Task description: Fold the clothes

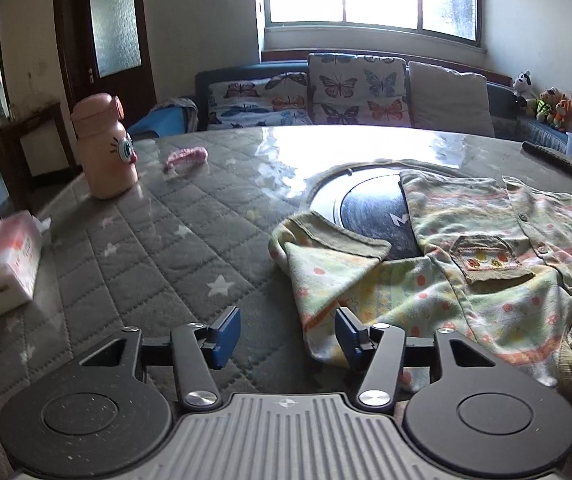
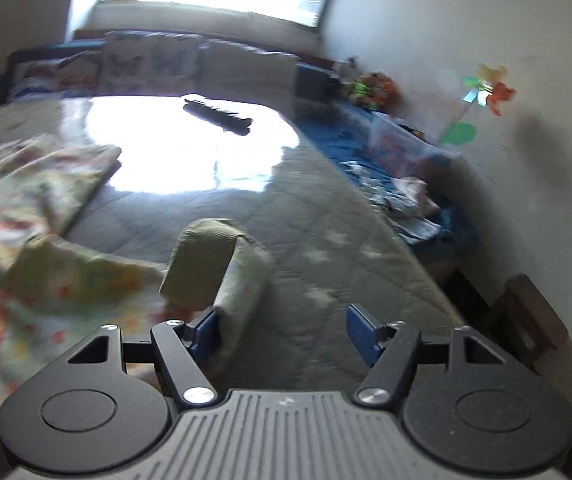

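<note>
While the shirt (image 1: 482, 256) is lying spread on the quilted table (image 1: 158, 240), the left gripper (image 1: 288, 336) is hovering at 6 o'clock with jaws apart and nothing clamped; its right pad is sitting just beside the folded sleeve (image 1: 326, 256). A tissue pack (image 1: 6, 264) is lying at 9 o'clock, a pink bottle (image 1: 106, 148) at 10. In the blurred right view, the right gripper (image 2: 282, 330) is standing open, its left pad touching the other sleeve's cuff (image 2: 206, 260). A dark remote (image 2: 218, 116) is lying at 12.
</note>
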Motion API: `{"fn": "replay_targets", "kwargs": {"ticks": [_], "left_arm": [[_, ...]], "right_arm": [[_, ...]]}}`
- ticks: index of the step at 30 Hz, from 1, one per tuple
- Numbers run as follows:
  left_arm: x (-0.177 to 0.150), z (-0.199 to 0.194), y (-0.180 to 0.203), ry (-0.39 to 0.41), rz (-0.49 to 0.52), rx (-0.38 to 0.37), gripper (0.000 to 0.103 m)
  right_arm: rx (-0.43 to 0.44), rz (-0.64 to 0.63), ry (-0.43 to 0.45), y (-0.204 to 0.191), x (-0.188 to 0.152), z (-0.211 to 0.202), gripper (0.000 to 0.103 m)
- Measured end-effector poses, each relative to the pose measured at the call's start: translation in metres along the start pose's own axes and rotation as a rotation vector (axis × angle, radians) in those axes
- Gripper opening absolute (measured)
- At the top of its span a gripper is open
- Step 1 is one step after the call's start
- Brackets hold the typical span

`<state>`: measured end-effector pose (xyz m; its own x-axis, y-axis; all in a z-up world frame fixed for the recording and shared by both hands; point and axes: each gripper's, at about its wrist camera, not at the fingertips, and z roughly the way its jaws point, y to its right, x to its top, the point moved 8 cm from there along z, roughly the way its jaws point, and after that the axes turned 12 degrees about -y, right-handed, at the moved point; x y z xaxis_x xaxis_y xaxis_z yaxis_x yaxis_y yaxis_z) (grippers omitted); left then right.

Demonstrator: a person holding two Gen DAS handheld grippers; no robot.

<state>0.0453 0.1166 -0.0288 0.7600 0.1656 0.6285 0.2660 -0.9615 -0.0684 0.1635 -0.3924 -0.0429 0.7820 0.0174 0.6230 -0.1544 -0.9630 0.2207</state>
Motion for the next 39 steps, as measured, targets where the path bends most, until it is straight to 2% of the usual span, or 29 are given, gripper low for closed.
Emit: {"fn": "replay_targets", "kwargs": {"ticks": [5, 8, 14, 18, 23, 30, 32, 33, 34, 36, 37, 39], "left_arm": [[0.010, 0.001, -0.001, 0.017, 0.009, 0.016, 0.068], [0.012, 0.003, 0.007, 0.019, 0.033, 0.009, 0.069], [0.016, 0.009, 0.027, 0.035, 0.099, 0.004, 0.069], [0.019, 0.017, 0.036, 0.033, 0.129, -0.004, 0.069], [0.022, 0.032, 0.046, 0.025, 0.188, 0.010, 0.069], [0.025, 0.059, 0.059, 0.052, 0.351, 0.119, 0.069], [0.028, 0.061, 0.054, 0.066, 0.350, 0.148, 0.065], [0.031, 0.062, 0.050, 0.071, 0.339, 0.159, 0.057], [0.033, 0.063, 0.045, 0.072, 0.319, 0.164, 0.042], [0.036, 0.065, 0.028, 0.057, 0.234, 0.150, 0.022], [0.037, 0.064, 0.019, 0.053, 0.191, 0.141, 0.016], [0.037, 0.059, 0.003, 0.062, 0.123, 0.127, 0.011]], "right_arm": [[-0.065, 0.129, 0.014, 0.045, -0.001, -0.005, 0.071], [-0.035, 0.136, 0.004, 0.046, -0.007, -0.007, 0.071], [0.099, 0.081, 0.025, 0.008, -0.005, -0.011, 0.071], [0.176, 0.057, -0.006, -0.017, -0.003, -0.001, 0.071], [0.199, 0.063, -0.028, -0.026, -0.004, 0.010, 0.071], [0.201, 0.082, -0.041, -0.023, -0.003, 0.016, 0.075], [0.199, 0.084, -0.043, -0.023, -0.003, 0.017, 0.076], [0.197, 0.085, -0.044, -0.022, -0.002, 0.017, 0.076], [0.196, 0.086, -0.045, -0.022, -0.002, 0.017, 0.076], [0.193, 0.089, -0.046, -0.022, -0.003, 0.017, 0.077], [0.192, 0.090, -0.047, -0.022, -0.003, 0.017, 0.077], [0.189, 0.091, -0.049, -0.022, -0.003, 0.016, 0.077]]}}
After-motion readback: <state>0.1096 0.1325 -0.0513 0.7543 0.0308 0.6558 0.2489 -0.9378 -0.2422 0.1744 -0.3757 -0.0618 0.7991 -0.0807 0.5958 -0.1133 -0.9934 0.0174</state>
